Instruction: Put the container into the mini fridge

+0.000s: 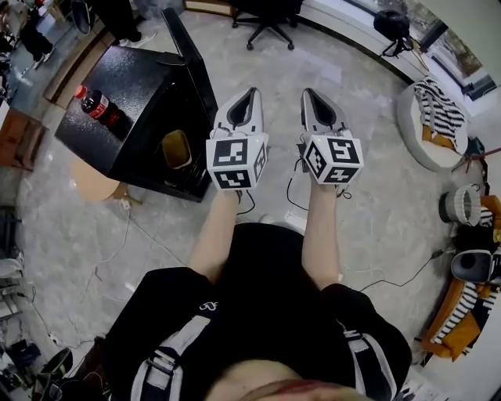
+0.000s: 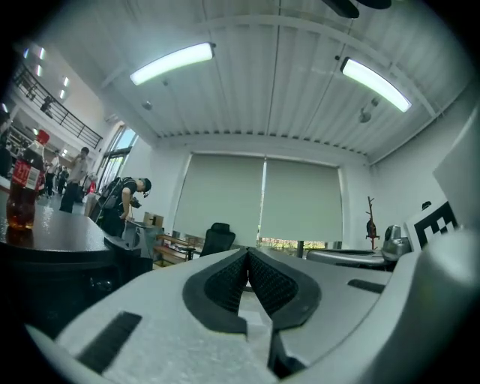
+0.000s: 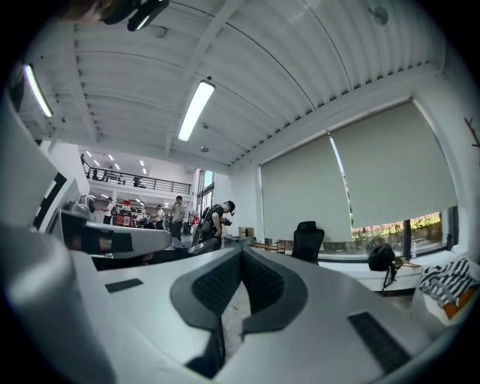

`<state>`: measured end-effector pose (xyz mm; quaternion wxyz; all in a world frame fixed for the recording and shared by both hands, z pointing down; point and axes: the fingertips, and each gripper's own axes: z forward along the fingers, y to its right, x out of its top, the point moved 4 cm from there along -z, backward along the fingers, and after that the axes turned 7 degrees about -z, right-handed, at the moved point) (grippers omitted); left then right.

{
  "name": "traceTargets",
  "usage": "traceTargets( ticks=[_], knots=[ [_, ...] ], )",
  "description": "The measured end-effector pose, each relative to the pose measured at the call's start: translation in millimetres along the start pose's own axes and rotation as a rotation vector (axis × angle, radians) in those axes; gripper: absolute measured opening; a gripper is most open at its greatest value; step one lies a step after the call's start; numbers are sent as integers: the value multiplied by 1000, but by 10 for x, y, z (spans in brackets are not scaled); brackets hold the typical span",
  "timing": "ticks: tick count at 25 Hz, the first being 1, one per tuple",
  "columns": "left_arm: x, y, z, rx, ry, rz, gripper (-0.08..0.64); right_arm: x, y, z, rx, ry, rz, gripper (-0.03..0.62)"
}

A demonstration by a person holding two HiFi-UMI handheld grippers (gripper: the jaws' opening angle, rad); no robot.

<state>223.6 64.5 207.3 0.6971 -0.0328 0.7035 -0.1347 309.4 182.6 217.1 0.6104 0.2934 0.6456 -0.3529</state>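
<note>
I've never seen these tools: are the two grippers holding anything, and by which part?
Nothing is held: the left gripper and the right gripper each have jaws shut together, empty.

This is a large open-plan office or lab hall, not a home. Overhead is a ribbed white ceiling (image 2: 247, 97) with long strip lights (image 2: 171, 63), and wide roller blinds (image 2: 262, 199) cover a wall of windows. A black office chair (image 1: 266, 19) stands near the window side. A mezzanine railing (image 3: 127, 178) crosses the far upper level, with several people (image 3: 217, 221) on the level below it. The polished grey stone floor (image 1: 368, 196) carries loose cables (image 1: 395, 276). Also in the room are a black mini fridge (image 1: 129, 117) with a cola bottle (image 1: 100, 106) on top, and a round white seat (image 1: 415, 133) draped with striped clothing (image 1: 438, 106).
</note>
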Motion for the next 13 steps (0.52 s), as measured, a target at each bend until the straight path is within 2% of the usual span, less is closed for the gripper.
traceTargets(
  ticks=[13],
  knots=[
    [96,60,176,26,17,29,5,95,200,179,28,20,1,12]
  ],
)
